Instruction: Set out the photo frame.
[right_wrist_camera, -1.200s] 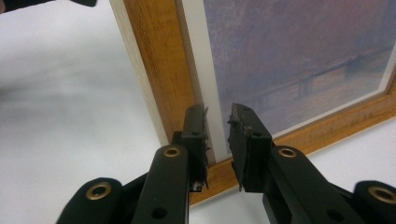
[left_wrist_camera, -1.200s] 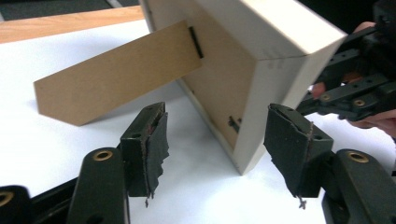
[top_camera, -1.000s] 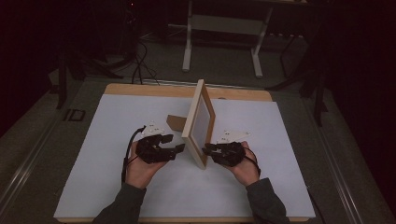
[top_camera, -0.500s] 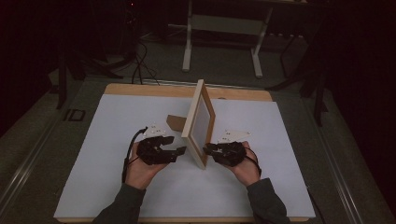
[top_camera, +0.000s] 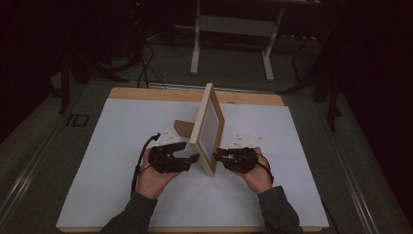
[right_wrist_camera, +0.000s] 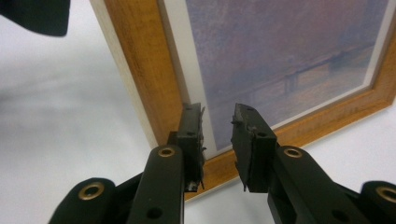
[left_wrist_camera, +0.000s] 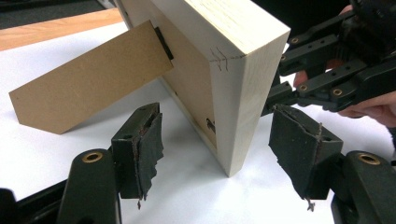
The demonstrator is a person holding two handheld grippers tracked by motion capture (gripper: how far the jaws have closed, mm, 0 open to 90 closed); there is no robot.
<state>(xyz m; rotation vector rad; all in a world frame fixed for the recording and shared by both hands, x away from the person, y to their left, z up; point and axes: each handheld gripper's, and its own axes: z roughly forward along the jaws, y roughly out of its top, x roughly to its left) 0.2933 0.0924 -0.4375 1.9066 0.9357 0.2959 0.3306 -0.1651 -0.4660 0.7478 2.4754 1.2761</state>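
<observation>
The frame (top_camera: pixel 209 127) stands up (on its prop (left_wrist_camera: pixel 88 79)); left gripper (left_wrist_camera: pixel 224 140) has just been opening around its corner, not touching; right gripper (right_wrist_camera: pixel 217 135) jaws apart, holding nothing.

Upright picture frame (top_camera: pixel 209 127) blocks your way between hands, its cardboard stand (top_camera: pixel 182 129) juts left, white tabletop (top_camera: pixel 107 146) open on both sides.

Dark grey-green sleeves cover both forearms. Each hand carries a black gripper, left gripper (top_camera: pixel 187 161) and right gripper (top_camera: pixel 220 157), with brass-ringed pivots, frayed black pads (left_wrist_camera: pixel 144 149) (ragged edges), pale triangular top plates and a black cable.
</observation>
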